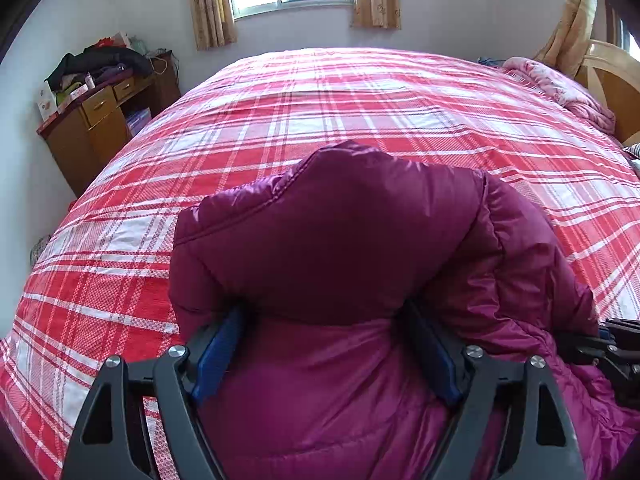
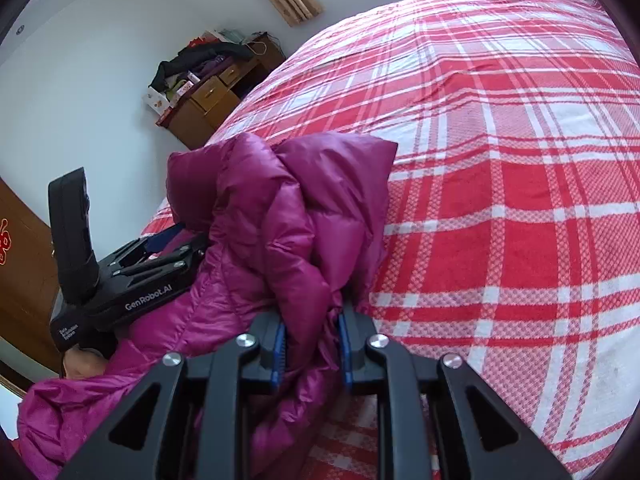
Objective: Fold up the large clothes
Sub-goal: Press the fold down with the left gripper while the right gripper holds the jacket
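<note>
The magenta down jacket (image 1: 360, 264) lies bunched at the near edge of the bed (image 1: 320, 112), with part of it draped off that edge towards the person. Its padded hood or collar panel (image 2: 336, 168) stands raised above the rest of the garment and leans towards the far side of the bed. The jacket is crumpled, so its long axis cannot be read with certainty; the visible bulk runs roughly along the near edge of the bed, between the two tools.

The right hand-held gripper (image 2: 312, 344) is clamped on a gathered fold of the jacket: both blue pads (image 2: 280, 344) press on the fabric with only a narrow gap between them. This hold probably anchors one side of the garment so that the padding does not slide off the bed.

The left hand-held gripper (image 1: 324, 344) stands with its jaws wide apart, one on each side of the thick padded section. The fabric fills the space between them. Whether the pads press on it cannot be told, since the fingertips are hidden under the overhanging panel. In the right wrist view a hand (image 2: 86, 364) holds this tool from below.

The plaid bedcover beyond the jacket is flat and offers room to spread the garment.
</note>
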A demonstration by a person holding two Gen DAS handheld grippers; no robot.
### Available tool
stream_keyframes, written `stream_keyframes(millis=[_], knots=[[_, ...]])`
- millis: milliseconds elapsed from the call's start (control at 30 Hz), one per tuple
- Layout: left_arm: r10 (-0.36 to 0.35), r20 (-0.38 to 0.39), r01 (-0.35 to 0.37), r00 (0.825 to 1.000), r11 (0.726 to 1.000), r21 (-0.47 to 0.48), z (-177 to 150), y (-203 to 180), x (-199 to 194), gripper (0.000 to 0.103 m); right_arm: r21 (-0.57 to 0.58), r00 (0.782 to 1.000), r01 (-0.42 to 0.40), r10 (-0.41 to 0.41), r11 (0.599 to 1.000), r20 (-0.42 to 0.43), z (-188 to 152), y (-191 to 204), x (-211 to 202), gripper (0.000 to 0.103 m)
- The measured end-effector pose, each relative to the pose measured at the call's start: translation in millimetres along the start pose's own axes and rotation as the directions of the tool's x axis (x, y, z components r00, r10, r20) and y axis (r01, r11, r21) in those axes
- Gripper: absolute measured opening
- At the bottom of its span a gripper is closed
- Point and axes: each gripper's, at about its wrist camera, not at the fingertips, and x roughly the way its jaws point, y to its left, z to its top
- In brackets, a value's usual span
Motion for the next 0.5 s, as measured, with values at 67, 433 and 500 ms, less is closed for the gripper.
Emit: stream_keyframes(millis=[67, 433, 500], knots=[[0.017, 0.005, -0.017, 1.0, 1.0, 0.01, -0.9, -2.2, -1.5, 0.083, -0.013, 1.0, 0.027, -0.027, 1.0, 0.005, -1.4, 7.3, 0.0, 0.021], [0.084, 0.025, -0.085, 0.996, 0.995, 0.053, -3.3, -10.1, -7.2, 0.083, -0.138, 0.973, 0.179, -0.154, 0.974, 0.173, -17.0, 62.8, -72.1, 0.03], [0.093, 0.027, -0.095, 0.995, 0.994, 0.059, -3.2, -11.2, -7.8, 0.083, -0.147, 0.985, 0.107, -0.084, 0.983, 0.154, -21.0, 70.1, -77.0, 0.03]])
